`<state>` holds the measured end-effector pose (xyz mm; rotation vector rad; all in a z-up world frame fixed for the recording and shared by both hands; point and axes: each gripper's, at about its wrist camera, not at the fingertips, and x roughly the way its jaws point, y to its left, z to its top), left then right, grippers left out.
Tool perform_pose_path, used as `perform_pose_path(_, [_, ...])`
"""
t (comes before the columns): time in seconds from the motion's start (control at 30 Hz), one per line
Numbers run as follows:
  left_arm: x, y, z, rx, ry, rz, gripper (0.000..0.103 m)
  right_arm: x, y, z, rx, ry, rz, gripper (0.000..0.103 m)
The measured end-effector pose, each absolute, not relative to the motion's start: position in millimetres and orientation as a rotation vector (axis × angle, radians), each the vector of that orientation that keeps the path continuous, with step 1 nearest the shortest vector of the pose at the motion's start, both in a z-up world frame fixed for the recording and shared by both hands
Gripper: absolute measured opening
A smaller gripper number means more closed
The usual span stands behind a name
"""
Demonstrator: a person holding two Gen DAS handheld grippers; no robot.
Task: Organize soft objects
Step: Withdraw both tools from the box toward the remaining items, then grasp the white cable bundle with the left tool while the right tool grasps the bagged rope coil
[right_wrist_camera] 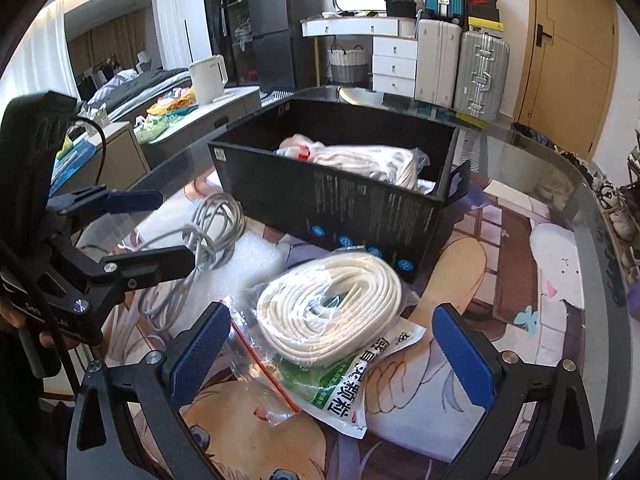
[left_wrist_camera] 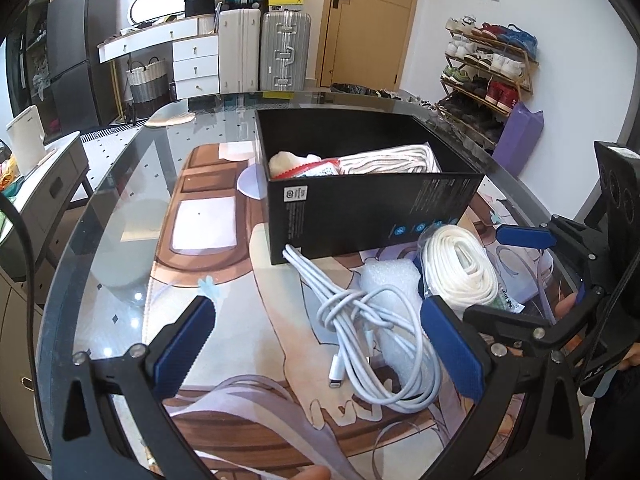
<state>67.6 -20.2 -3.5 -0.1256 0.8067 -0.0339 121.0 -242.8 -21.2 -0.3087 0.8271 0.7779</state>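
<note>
The left hand-held gripper (left_wrist_camera: 316,344) is held wide open over the surface (left_wrist_camera: 132,240), with nothing between its blue pads. A bundled white cable (left_wrist_camera: 360,328) lies directly ahead of it, between the two fingers and closer to the right one, resting partly on a piece of white foam (left_wrist_camera: 390,276). The right hand-held gripper (right_wrist_camera: 332,348) is likewise spread open and empty. Just ahead of it, between its fingers, a coil of white rope (right_wrist_camera: 332,312) sits on top of a printed packet (right_wrist_camera: 352,384) and a clear zip bag (right_wrist_camera: 256,364).

Beyond both tools stands the black box (left_wrist_camera: 360,216), its near wall just past the cable and the rope. Some white soft items (right_wrist_camera: 360,164) are already inside it.

Several risks can be judged from here. The cable's loops are loose, so a pinch on one strand could let the rest trail and catch on the box wall. The rope could slide off the slick packet, or the packet and bag could be dragged along with it. The two tools are close together, so a collision is possible if both are moved inward at once.
</note>
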Motion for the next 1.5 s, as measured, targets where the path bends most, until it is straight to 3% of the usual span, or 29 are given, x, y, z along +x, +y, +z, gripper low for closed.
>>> perform_pose_path(0.8, [76, -15, -18, -0.21, 0.853, -0.026, 0.103, 131, -256, -32, -0.31, 0.883, 0.728, 0.102])
perform_pose_path(0.97, [78, -12, -21, -0.259, 0.874, -0.054, 0.099, 132, -256, -32, -0.3, 0.881, 0.726, 0.102])
perform_pose_path(1.4, [73, -31, -13, -0.245, 0.851, -0.166, 0.039, 140, -253, -33, -0.184, 0.883, 0.746, 0.102])
perform_pose_path(1.5, [71, -34, -12, -0.229, 0.836, -0.161, 0.034, 143, -252, -32, -0.166, 0.877, 0.746, 0.102])
